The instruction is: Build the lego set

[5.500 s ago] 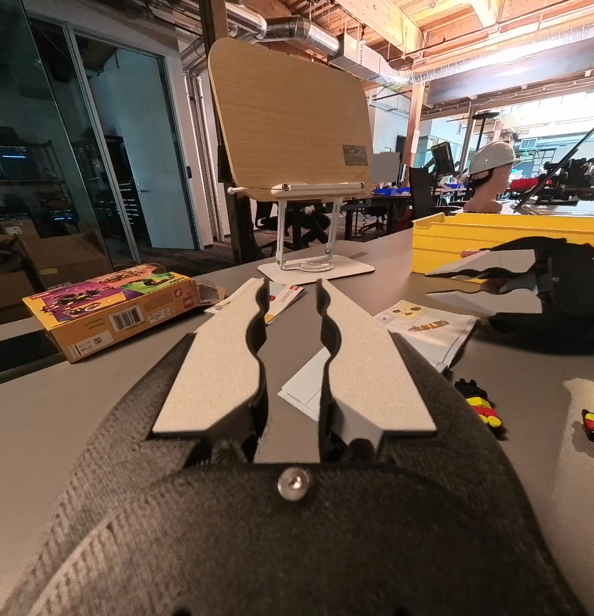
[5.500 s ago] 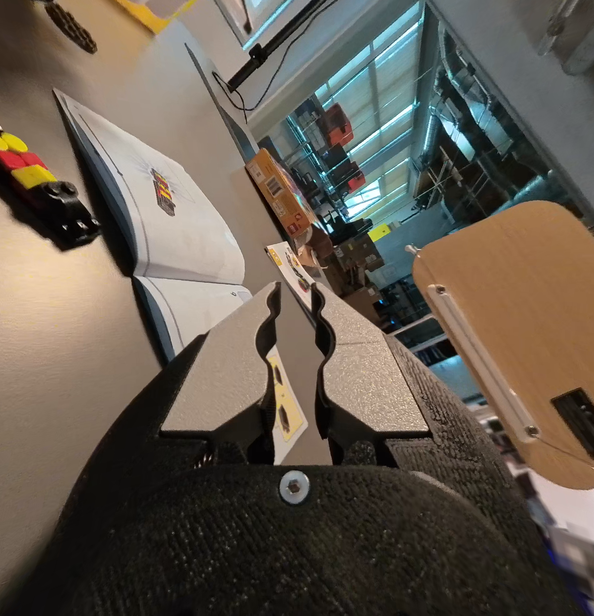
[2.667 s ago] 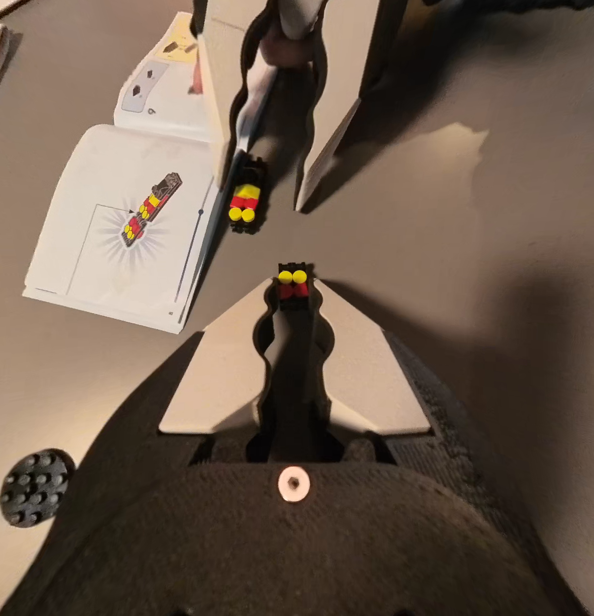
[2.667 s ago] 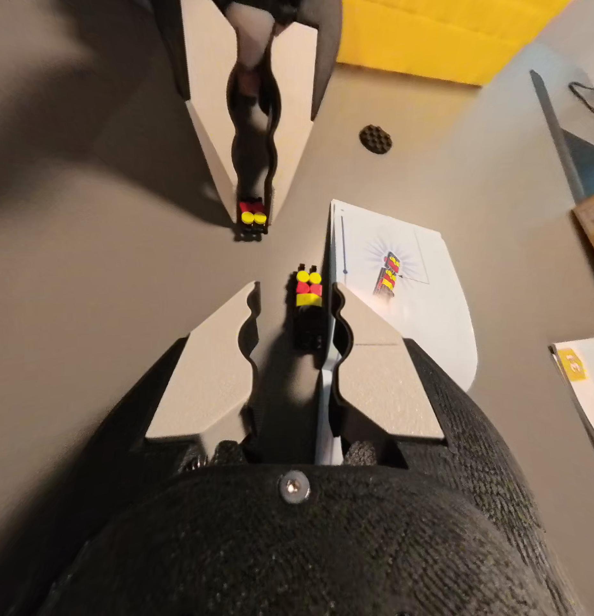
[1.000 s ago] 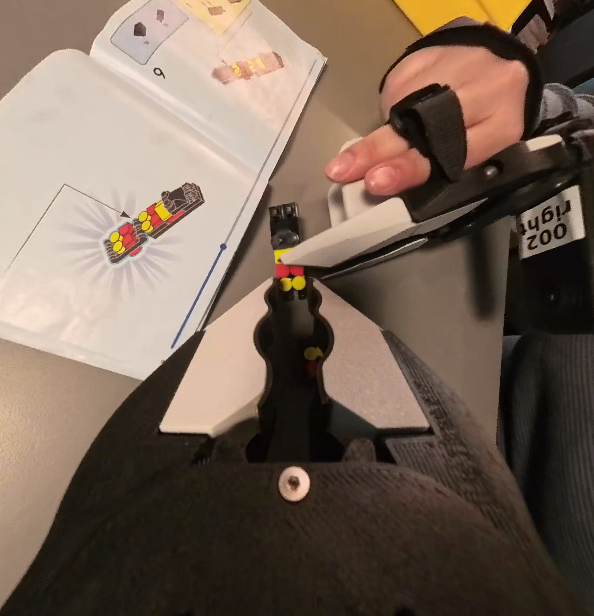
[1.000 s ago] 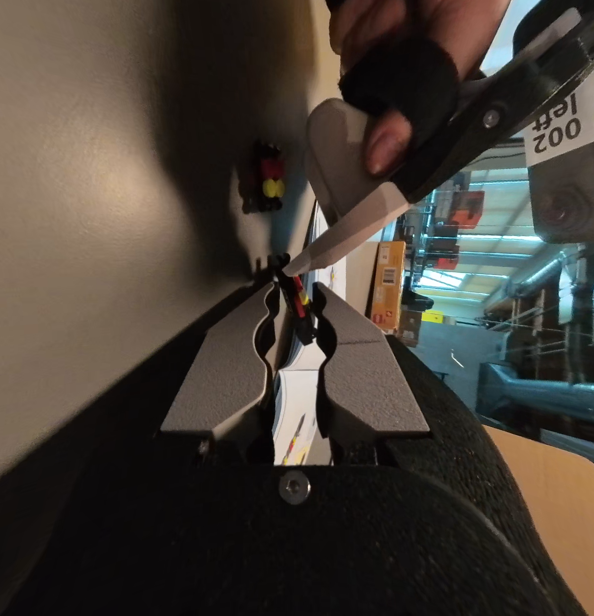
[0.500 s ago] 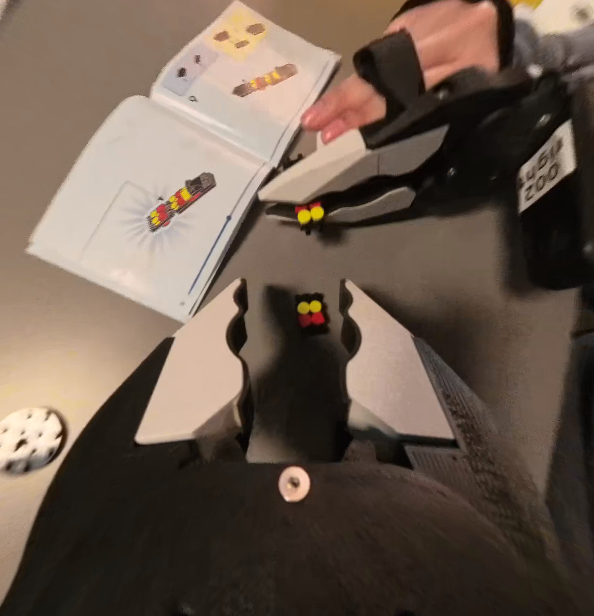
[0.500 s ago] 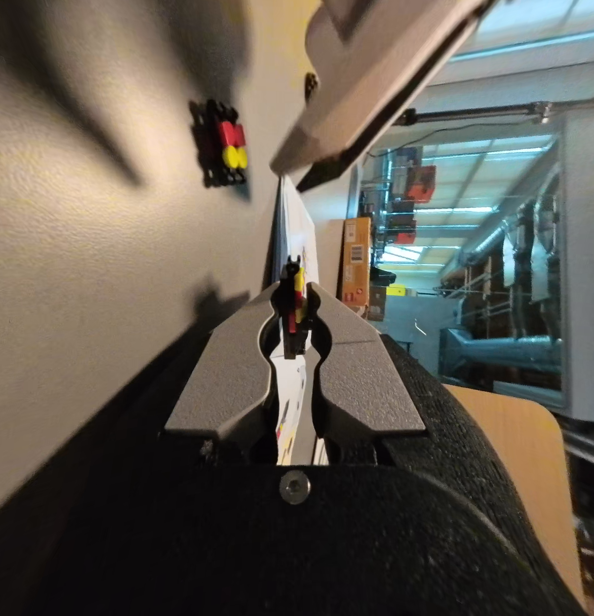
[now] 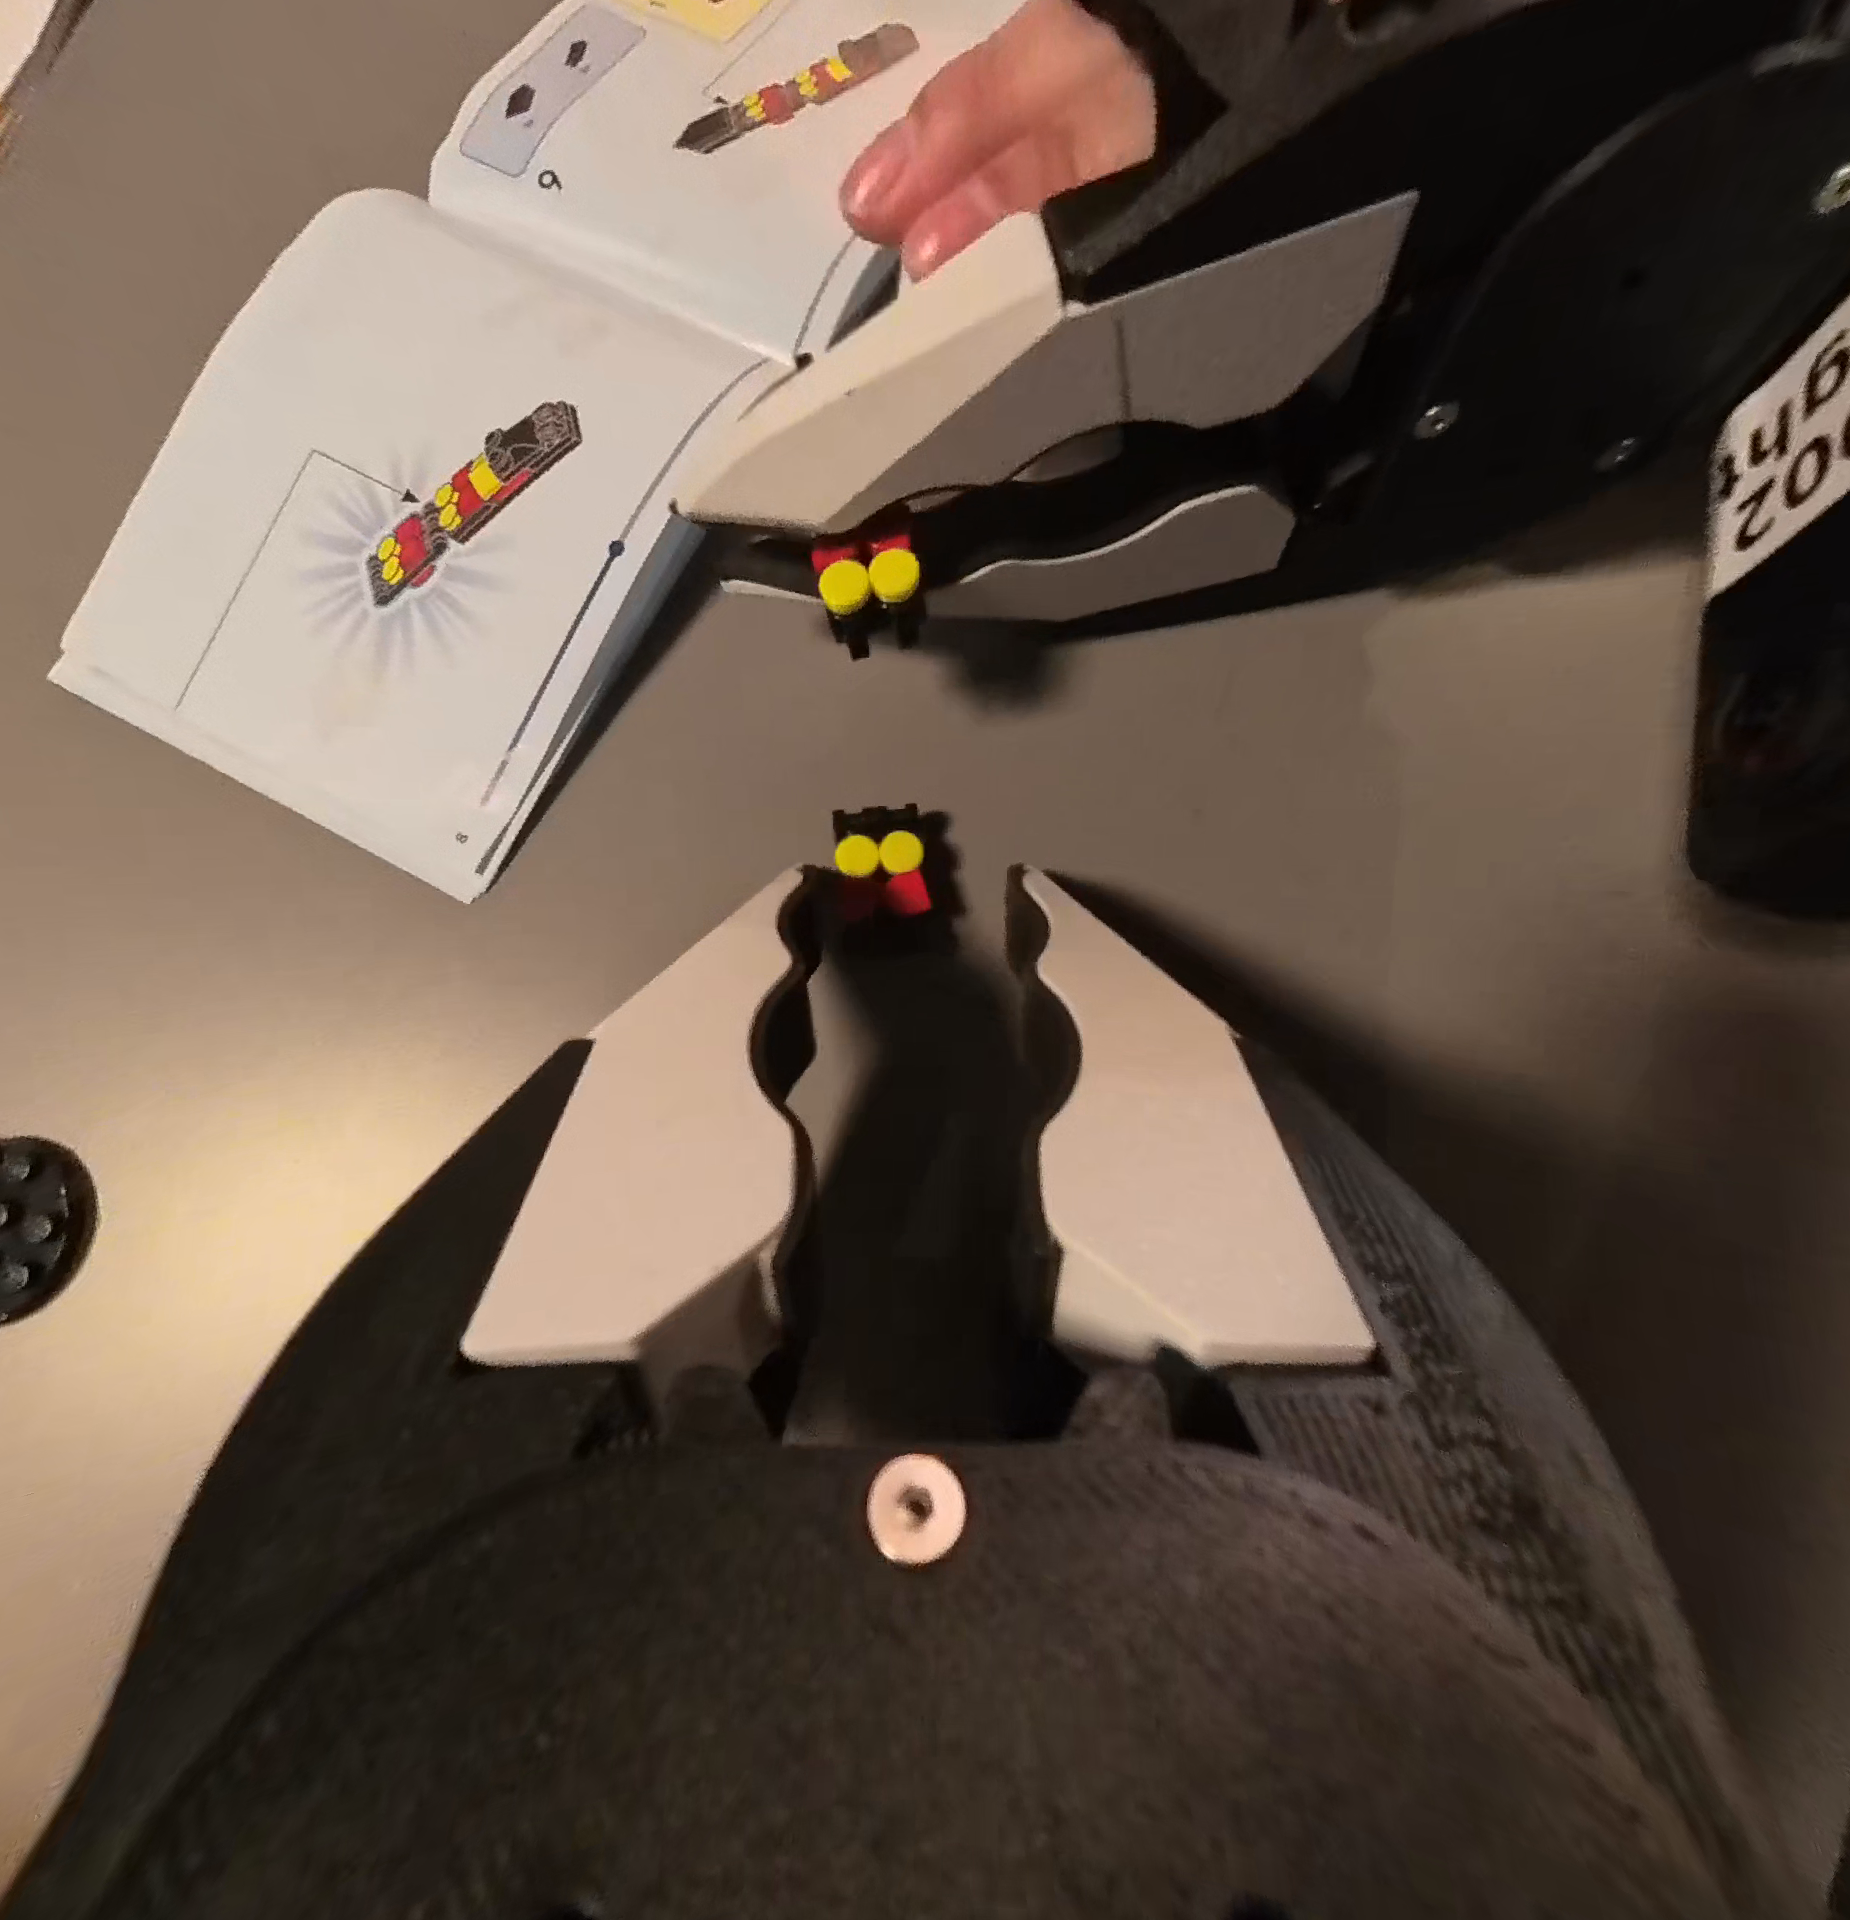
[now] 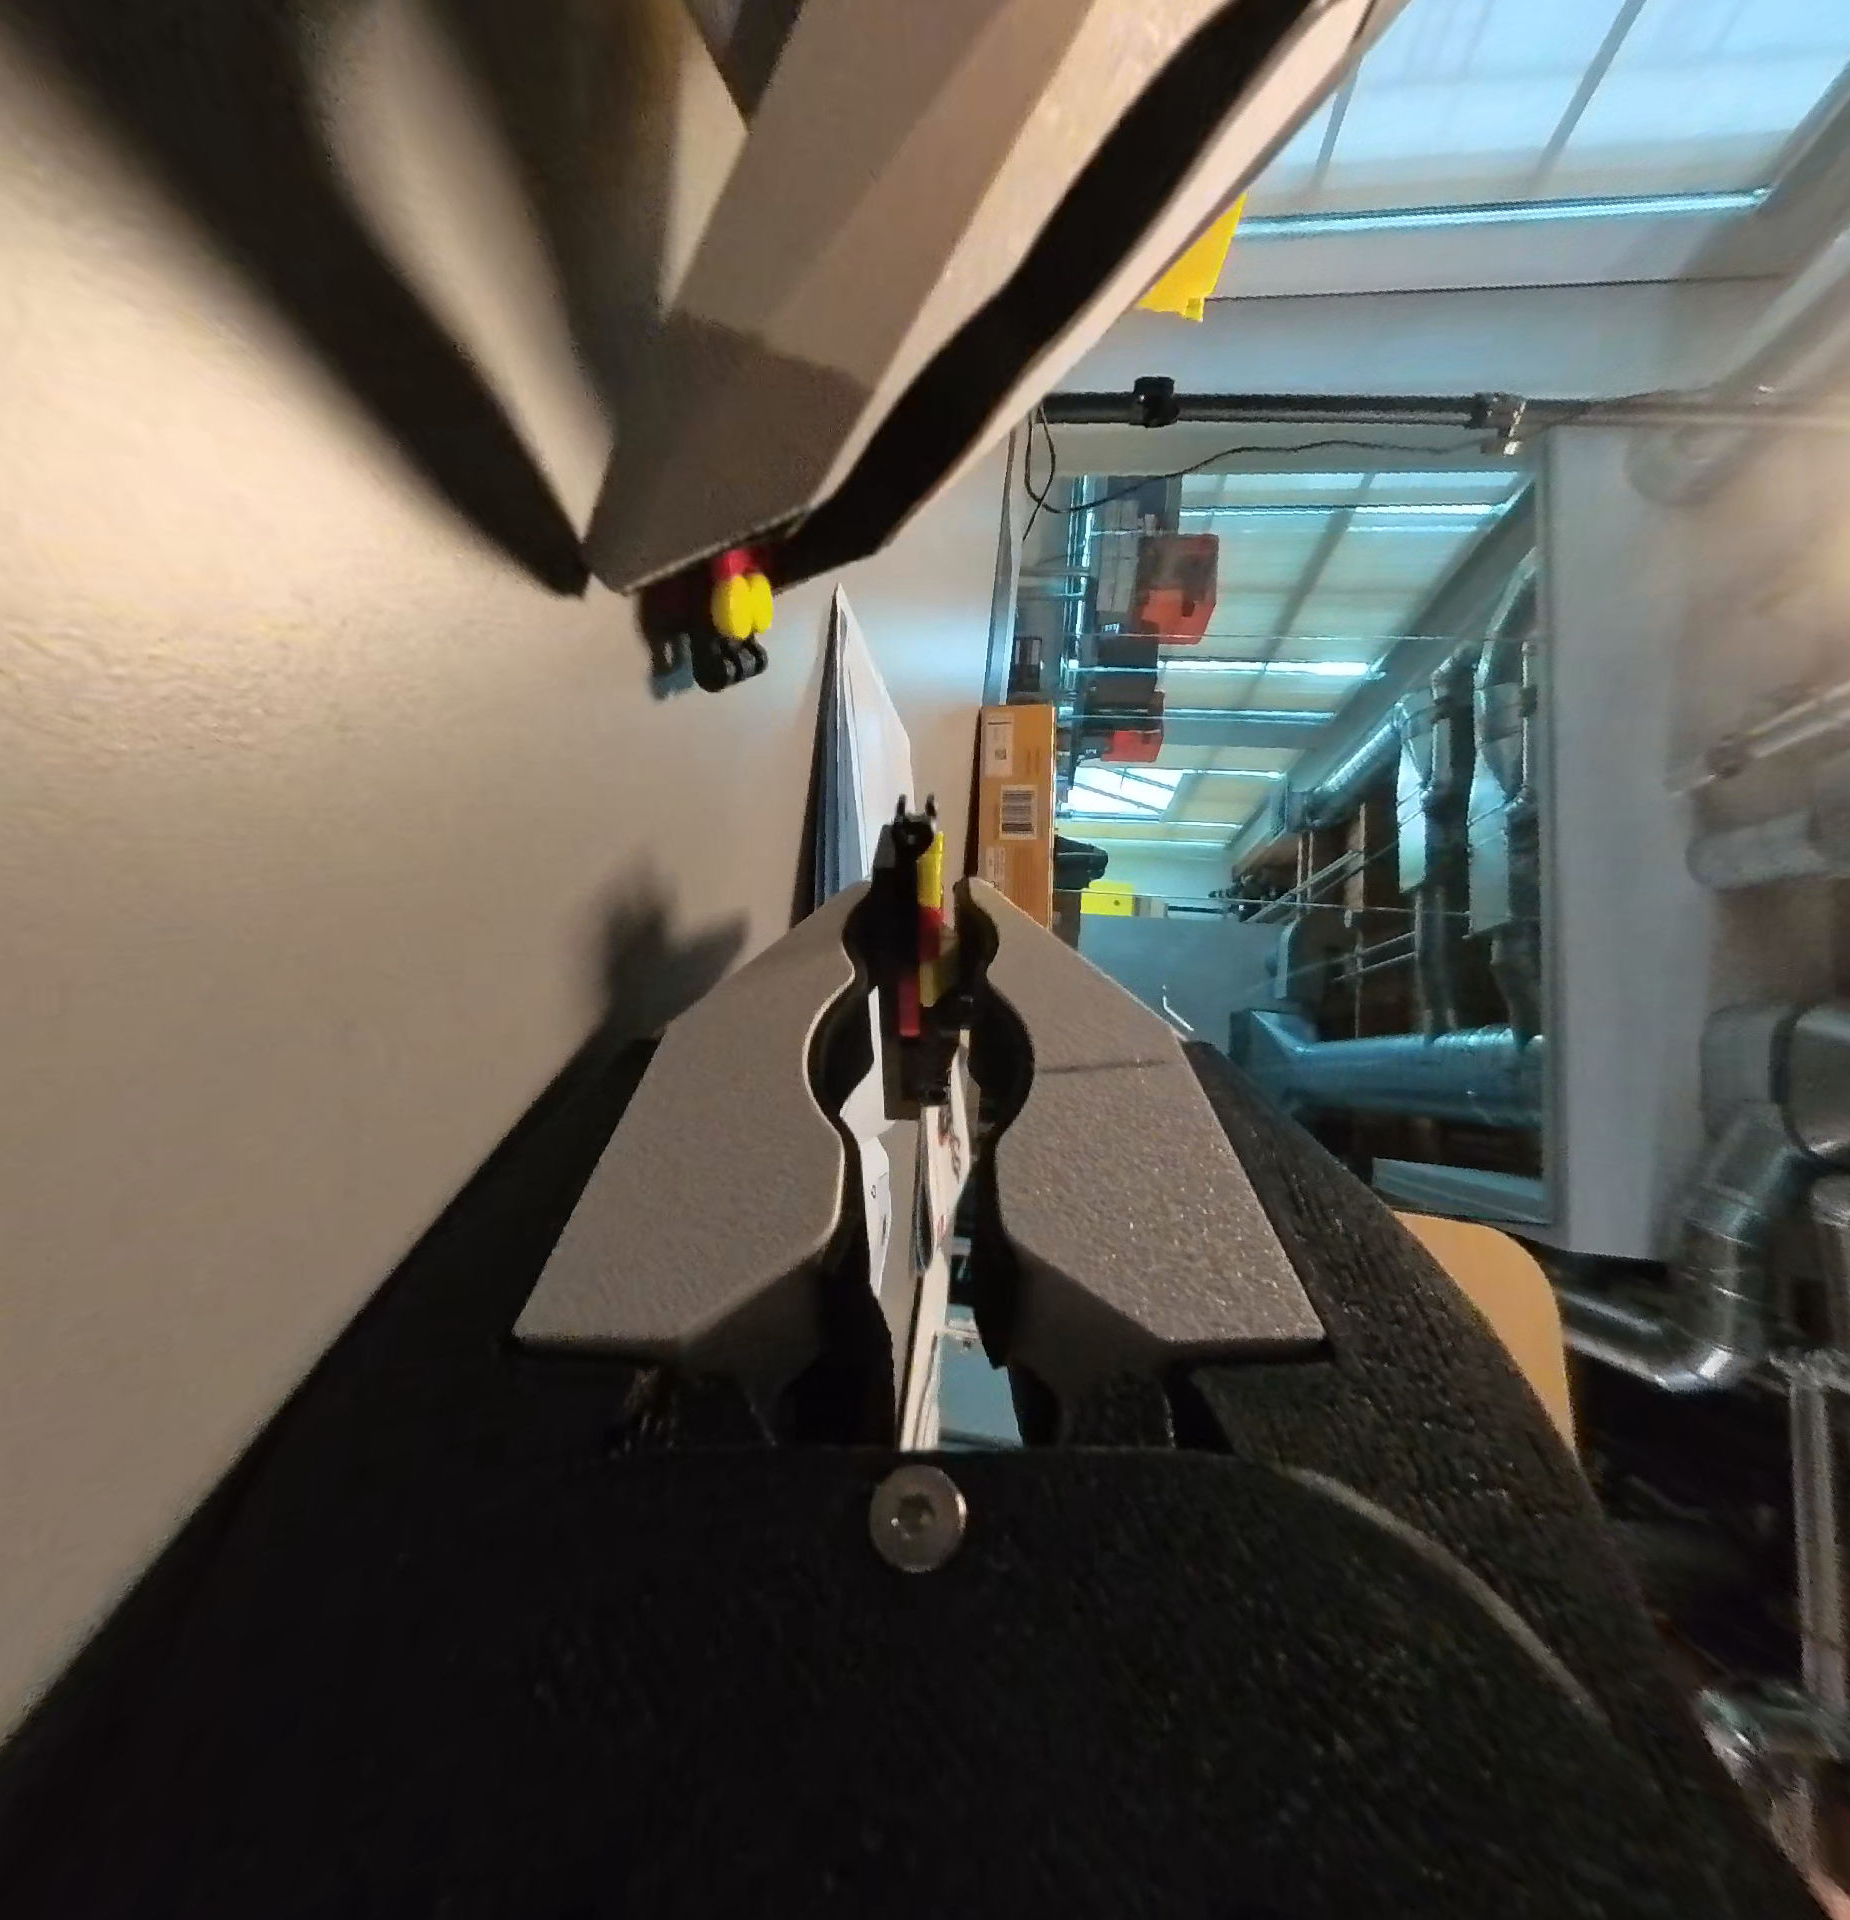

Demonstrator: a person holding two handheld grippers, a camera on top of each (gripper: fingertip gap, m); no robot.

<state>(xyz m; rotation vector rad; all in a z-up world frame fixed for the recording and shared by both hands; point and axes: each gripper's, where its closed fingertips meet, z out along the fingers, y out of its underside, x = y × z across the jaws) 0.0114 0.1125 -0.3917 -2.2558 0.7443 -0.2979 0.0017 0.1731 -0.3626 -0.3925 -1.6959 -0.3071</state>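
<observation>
A: Start at the tongs. What is each one doing?

B: The left gripper (image 9: 905, 883) has its jaws spread wide, with one small brick assembly (image 9: 885, 878) lying on the grey table (image 9: 225, 1018) between the fingertips, nearer the left finger. Whether that finger touches it, I can't tell. The right gripper (image 10: 916, 904) is clamped narrow on a second brick assembly (image 10: 916, 966), held edge-on so black, red and yellow layers show.

A: And in the left wrist view?

B: The right gripper (image 9: 796, 540) comes in from the right, lying on its side, fingers pointing left, with the second assembly (image 9: 867, 582) sticking out toward the camera, two yellow round studs in front of red ones. It sits just above the table, a short way beyond the first assembly.

A: Any writing or labels?

B: A white sticker (image 9: 1804, 457) with dark print sits on the right gripper's black body. The open instruction booklet (image 9: 401, 540) beside the gripper shows drawings of a black, red and yellow build plus page numbers. Far off, an orange box (image 10: 1016, 810) carries a barcode.

A: The hand?

B: A bare hand (image 9: 994, 145) grips the right tool from above, fingers extended over the upper finger, wrist in a dark strap or sleeve.

A: Anything else?

B: A round black studded piece (image 9: 17, 1226) lies at the left edge.
</observation>
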